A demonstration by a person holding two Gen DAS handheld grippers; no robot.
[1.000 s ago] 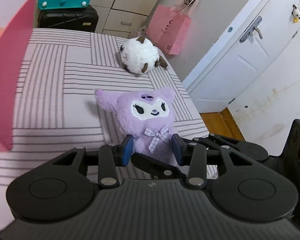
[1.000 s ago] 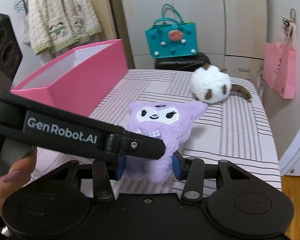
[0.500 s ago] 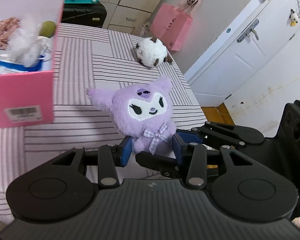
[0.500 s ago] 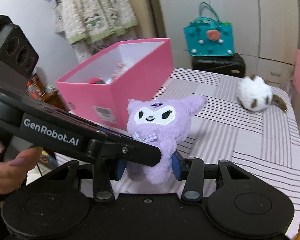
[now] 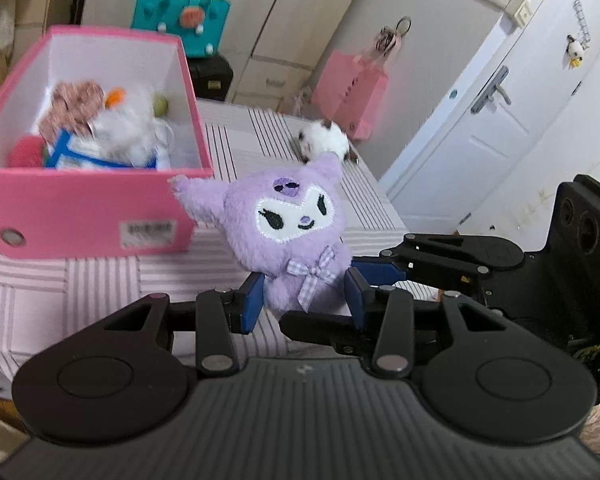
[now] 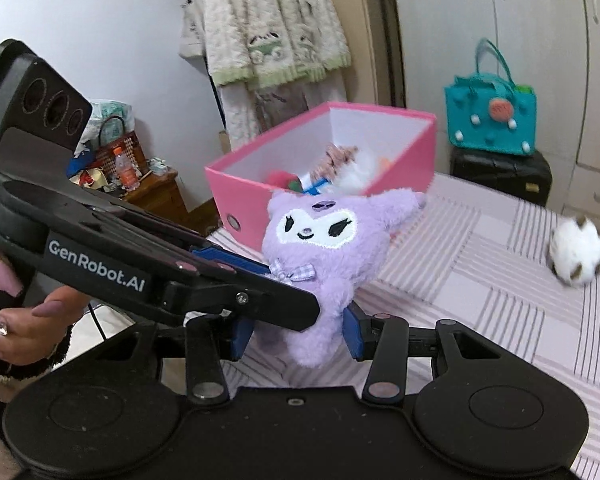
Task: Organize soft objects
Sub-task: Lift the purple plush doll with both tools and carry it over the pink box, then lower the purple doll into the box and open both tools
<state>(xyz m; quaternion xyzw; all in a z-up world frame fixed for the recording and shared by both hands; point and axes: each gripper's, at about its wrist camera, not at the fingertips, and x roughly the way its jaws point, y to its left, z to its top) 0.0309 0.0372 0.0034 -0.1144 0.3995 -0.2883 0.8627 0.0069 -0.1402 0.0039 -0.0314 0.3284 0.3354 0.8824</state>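
Now you're mid-carry: the purple plush doll hangs clear of the striped bedcover, pinched at its lower body by both tools. Your left gripper squeezes it between the blue pads, and your right gripper clamps it from the other side, both tilted downward. The pink storage box, already holding other soft toys, sits just beyond the doll. Next, I'd judge, you need to bring it over the box rim and loosen both grips together. The white fluffy ball toy lies well apart on the bed.
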